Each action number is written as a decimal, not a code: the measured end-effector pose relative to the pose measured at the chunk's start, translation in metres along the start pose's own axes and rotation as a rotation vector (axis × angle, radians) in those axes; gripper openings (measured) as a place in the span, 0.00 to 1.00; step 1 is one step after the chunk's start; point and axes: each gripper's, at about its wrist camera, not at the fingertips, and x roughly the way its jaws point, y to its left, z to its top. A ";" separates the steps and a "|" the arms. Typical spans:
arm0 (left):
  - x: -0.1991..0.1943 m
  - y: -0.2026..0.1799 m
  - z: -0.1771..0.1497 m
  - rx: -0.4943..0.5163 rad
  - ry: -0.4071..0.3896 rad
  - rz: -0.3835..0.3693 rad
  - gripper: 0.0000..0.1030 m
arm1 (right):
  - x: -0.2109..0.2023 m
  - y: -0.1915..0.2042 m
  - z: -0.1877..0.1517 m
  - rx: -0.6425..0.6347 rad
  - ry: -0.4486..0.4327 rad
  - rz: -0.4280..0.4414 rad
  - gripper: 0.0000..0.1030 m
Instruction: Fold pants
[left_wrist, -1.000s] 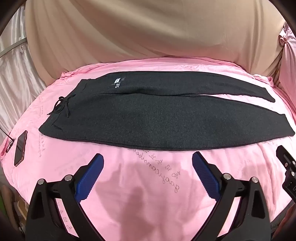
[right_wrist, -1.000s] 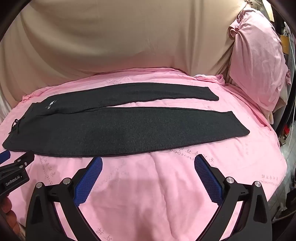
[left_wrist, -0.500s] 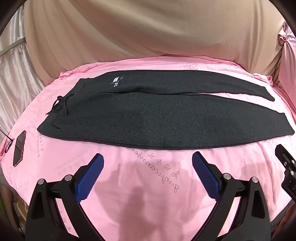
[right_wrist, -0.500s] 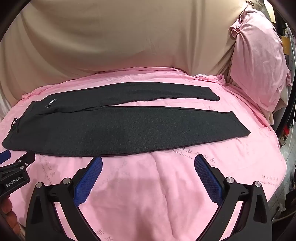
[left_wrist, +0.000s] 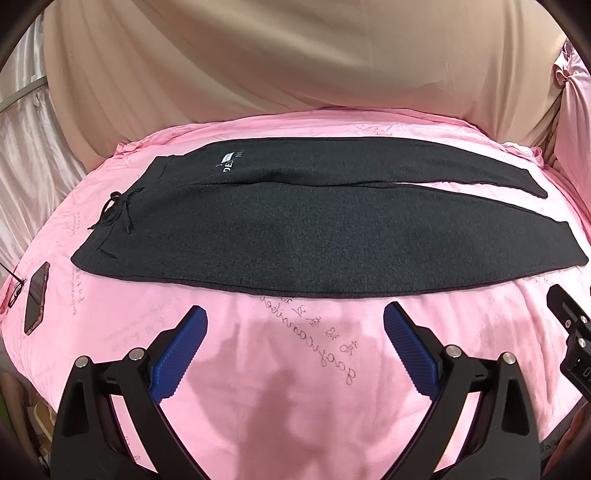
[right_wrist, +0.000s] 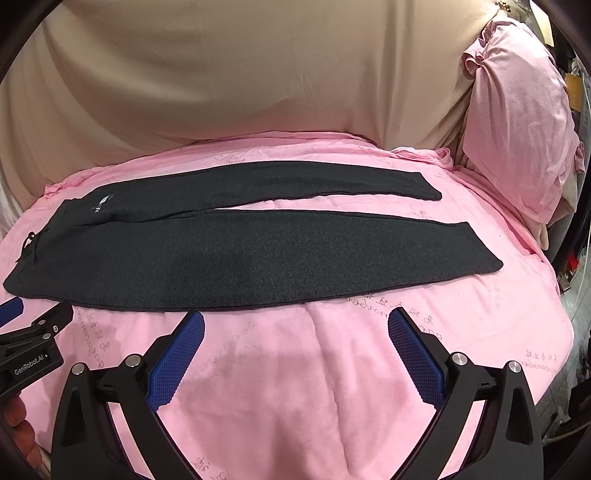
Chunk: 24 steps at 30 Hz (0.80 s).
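Across the last second the dark charcoal knit pants (left_wrist: 295, 236) have drifted slightly lower in both views, so both tools seem to be easing toward the garment; folding has not begun. The pants lie flat across mid-frame on the pink bedsheet (left_wrist: 295, 369), waistband and drawstring at left, legs parted at right. The left gripper (left_wrist: 295, 321) and right gripper (right_wrist: 295, 325) sit at bottom centre, jaws spread wide, holding nothing, just short of the near leg's hem edge, though fisheye distortion blurs the gap.
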 end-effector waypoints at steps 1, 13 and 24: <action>0.000 0.000 0.000 0.001 0.001 -0.002 0.91 | 0.000 0.000 0.000 -0.001 0.001 0.001 0.95; 0.004 0.002 0.000 0.005 0.005 0.008 0.91 | 0.002 0.002 0.001 0.000 0.004 0.002 0.95; 0.006 0.002 0.001 0.013 0.012 0.007 0.91 | 0.005 0.004 0.001 0.000 0.008 0.002 0.95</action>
